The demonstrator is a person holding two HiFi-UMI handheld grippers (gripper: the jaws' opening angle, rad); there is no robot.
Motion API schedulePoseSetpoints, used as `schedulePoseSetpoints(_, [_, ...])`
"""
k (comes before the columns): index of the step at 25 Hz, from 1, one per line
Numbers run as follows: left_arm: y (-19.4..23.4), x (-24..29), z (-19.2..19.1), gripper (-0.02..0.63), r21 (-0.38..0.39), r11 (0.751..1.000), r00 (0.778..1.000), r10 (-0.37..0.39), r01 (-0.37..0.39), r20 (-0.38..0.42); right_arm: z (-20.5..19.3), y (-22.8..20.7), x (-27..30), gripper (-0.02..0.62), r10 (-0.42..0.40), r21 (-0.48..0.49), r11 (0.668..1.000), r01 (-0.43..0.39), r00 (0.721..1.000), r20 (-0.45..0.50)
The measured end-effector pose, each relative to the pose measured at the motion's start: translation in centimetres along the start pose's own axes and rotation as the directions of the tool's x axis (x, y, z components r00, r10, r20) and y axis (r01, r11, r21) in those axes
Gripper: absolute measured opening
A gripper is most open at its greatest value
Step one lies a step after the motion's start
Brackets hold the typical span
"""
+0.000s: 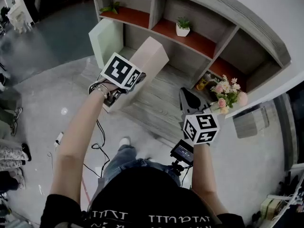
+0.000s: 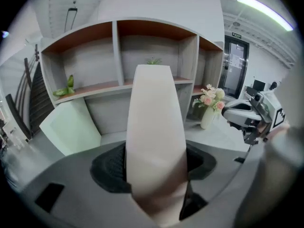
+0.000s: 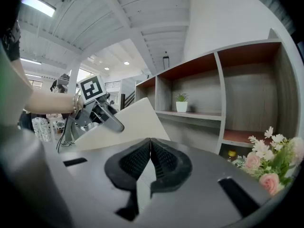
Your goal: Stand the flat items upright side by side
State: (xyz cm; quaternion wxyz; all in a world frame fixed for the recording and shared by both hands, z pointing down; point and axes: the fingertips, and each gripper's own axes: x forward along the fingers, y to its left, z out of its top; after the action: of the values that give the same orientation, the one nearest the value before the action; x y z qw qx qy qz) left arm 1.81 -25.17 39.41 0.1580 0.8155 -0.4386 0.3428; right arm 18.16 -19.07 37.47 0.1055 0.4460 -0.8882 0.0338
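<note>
Left tongs (image 2: 156, 167) pinch beige board (image 2: 154, 108), held tilted in air before the shelf unit (image 1: 156, 6). Right tongs (image 3: 150, 158) pressed together, empty, near flowers (image 1: 227, 93). Pale green board (image 2: 71, 129) stands tilted at shelf's left end; potted plant (image 1: 183, 27) in cubby behind.

The beige slab (image 1: 148, 60), a plain, thick, flat rectangular block with no print on it, is clamped by one short end in the left tool (image 2: 156, 167). It is held clear of the floor, its long axis slanting up and away toward the shelf unit (image 1: 199, 42) and its broad face upward. The pale green slab (image 1: 105, 41), of much the same shape and thickness, stands on edge on the shelf unit's low base at the left end, below the left compartment, apart from the beige one and just to its left.
</note>
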Motion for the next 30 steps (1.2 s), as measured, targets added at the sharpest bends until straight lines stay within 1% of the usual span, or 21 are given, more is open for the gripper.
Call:
schedulePoseSetpoints(3, [2.2, -1.3, -0.2, 0.293, -0.003, 0.999, 0.994, 0.033, -0.033, 0.107, 0.6, 1.8, 1.7, 0.015, 0.006, -0.003, 1.000, -0.006, 1.000, 0.003])
schedulePoseSetpoints(5, [3.1, -2.1, -0.3, 0.294, -0.007, 0.999, 0.978, 0.042, -0.041, 0.204, 0.7, 2.9, 2.4, 0.015, 0.010, -0.005, 1.000, -0.010, 1.000, -0.003])
schedulePoseSetpoints(8, [3.9, -2.9, -0.8, 0.295, -0.037, 0.998, 0.935, 0.068, -0.059, 0.349, 0.8, 4.0, 3.1, 0.015, 0.013, -0.005, 1.000, -0.013, 1.000, -0.012])
schedulePoseSetpoints(10, [4.2, -3.0, -1.4, 0.293, -0.062, 0.995, 0.902, 0.101, -0.083, 0.420, 0.8, 4.6, 3.3, 0.015, 0.014, -0.002, 1.000, -0.014, 1.000, -0.018])
schedulePoseSetpoints(13, [4.4, -2.7, -2.3, 0.293, -0.050, 0.989, 0.852, 0.148, -0.142, 0.503, 0.3, 4.9, 3.3, 0.015, 0.010, 0.003, 1.000, -0.010, 0.999, -0.030])
schedulePoseSetpoints(15, [4.4, -2.3, -3.0, 0.294, -0.049, 0.983, 0.821, 0.174, -0.177, 0.543, -0.2, 4.9, 3.1, 0.015, 0.004, 0.011, 1.000, -0.004, 0.999, -0.041])
schedulePoseSetpoints(17, [4.7, -1.9, -4.1, 0.293, -0.088, 0.977, 0.802, 0.209, -0.193, 0.559, -0.6, 4.9, 2.9, 0.015, 0.002, 0.016, 1.000, -0.001, 0.999, -0.051])
schedulePoseSetpoints(19, [5.2, -1.7, -5.0, 0.295, -0.145, 0.970, 0.789, 0.243, -0.196, 0.564, -0.9, 5.0, 2.7, 0.015, 0.005, 0.015, 1.000, -0.004, 0.998, -0.060])
schedulePoseSetpoints(21, [5.8, -1.8, -5.5, 0.295, -0.179, 0.964, 0.786, 0.265, -0.198, 0.559, -1.2, 5.0, 2.6, 0.015, 0.007, 0.015, 1.000, -0.006, 0.998, -0.067])
schedulePoseSetpoints(25, [6.2, -1.6, -6.4, 0.299, -0.167, 0.961, 0.807, 0.276, -0.221, 0.521, -1.4, 5.3, 2.9, 0.015, 0.016, 0.027, 1.000, -0.014, 0.998, -0.066])
schedulePoseSetpoints(27, [6.5, -1.5, -7.0, 0.299, -0.164, 0.959, 0.813, 0.284, -0.233, 0.508, -1.3, 5.8, 3.2, 0.015, 0.023, 0.022, 1.000, -0.022, 0.998, -0.066])
schedulePoseSetpoints(30, [7.3, -0.9, -8.2, 0.299, -0.185, 0.950, 0.826, 0.309, -0.250, 0.472, -1.4, 6.3, 3.6, 0.015, 0.030, 0.022, 0.999, -0.028, 0.997, -0.071])
